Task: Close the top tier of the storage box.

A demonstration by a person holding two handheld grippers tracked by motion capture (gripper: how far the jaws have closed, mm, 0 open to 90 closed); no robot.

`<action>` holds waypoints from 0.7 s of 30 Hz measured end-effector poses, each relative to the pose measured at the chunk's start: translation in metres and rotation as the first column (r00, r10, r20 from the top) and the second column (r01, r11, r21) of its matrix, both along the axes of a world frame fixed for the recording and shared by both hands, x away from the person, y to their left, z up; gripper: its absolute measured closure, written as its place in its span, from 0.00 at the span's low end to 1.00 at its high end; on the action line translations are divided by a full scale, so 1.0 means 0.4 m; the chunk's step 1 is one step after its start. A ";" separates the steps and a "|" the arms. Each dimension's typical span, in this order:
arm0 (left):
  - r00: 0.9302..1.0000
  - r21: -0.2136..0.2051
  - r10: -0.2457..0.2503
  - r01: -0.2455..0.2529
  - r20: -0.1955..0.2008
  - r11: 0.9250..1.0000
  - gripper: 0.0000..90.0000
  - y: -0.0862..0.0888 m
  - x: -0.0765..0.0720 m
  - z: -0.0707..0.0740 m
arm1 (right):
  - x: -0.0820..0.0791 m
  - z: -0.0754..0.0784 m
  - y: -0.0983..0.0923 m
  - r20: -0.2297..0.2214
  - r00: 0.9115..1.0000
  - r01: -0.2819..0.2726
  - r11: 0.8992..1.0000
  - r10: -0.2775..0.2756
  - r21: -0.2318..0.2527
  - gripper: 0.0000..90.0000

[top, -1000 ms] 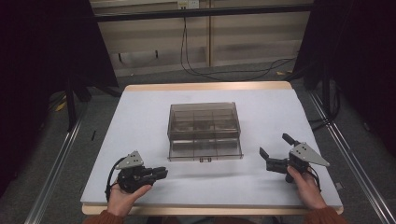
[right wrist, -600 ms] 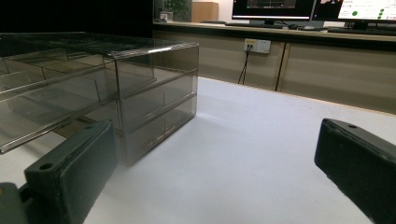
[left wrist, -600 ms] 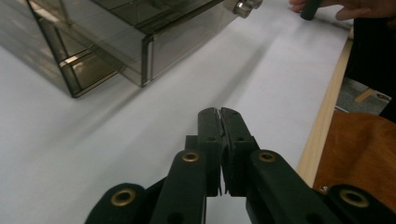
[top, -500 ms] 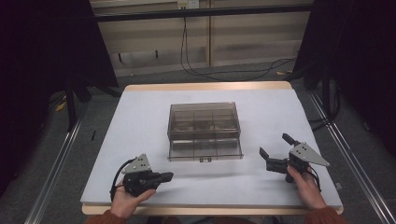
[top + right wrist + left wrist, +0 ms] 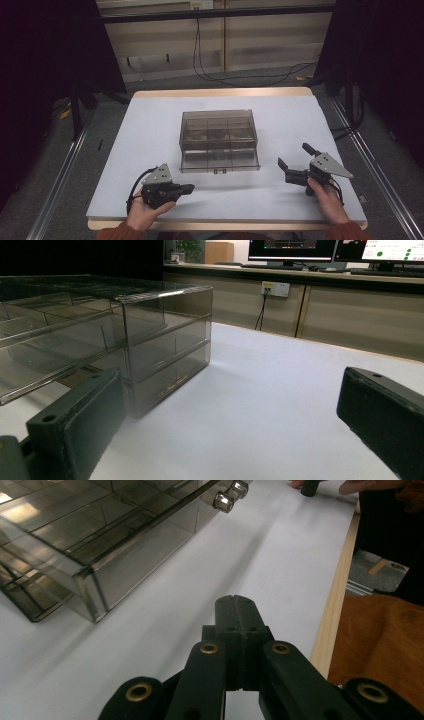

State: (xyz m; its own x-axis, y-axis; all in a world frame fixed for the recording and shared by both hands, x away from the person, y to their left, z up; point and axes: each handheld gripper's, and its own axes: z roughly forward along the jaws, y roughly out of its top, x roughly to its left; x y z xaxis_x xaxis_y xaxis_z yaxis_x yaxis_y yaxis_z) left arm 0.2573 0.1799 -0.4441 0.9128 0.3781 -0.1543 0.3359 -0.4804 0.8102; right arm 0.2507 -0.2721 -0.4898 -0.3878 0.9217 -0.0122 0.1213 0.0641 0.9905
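The clear drawer box point(image 5: 219, 140) sits mid-frame on the white worktop point(image 5: 150, 125). Lower left, the left tongs point(image 5: 186, 188) are squeezed together, empty. Lower right, the right tongs point(image 5: 294, 161) gape wide, empty, maybe ready to grab.

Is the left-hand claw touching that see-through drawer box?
Apart. The high view shows bare white table between the left gripper and the drawer box; its shut fingers hold nothing.

The smoky drawer box point(image 5: 219, 141) blocks the table's point(image 5: 150, 125) centre; bare surface rings it from 12 round to 12.
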 end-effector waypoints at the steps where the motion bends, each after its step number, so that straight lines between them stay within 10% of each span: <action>1: 1.000 0.000 -0.010 0.010 -0.003 1.000 1.00 -0.009 0.003 -0.004 | 0.000 0.000 0.000 -0.002 1.000 -0.002 1.000 0.002 0.002 0.00; 21: 0.996 -0.008 -0.089 0.089 0.019 0.996 1.00 -0.104 0.003 0.019 | 0.000 0.000 0.000 0.003 1.000 -0.001 1.000 0.001 -0.004 0.00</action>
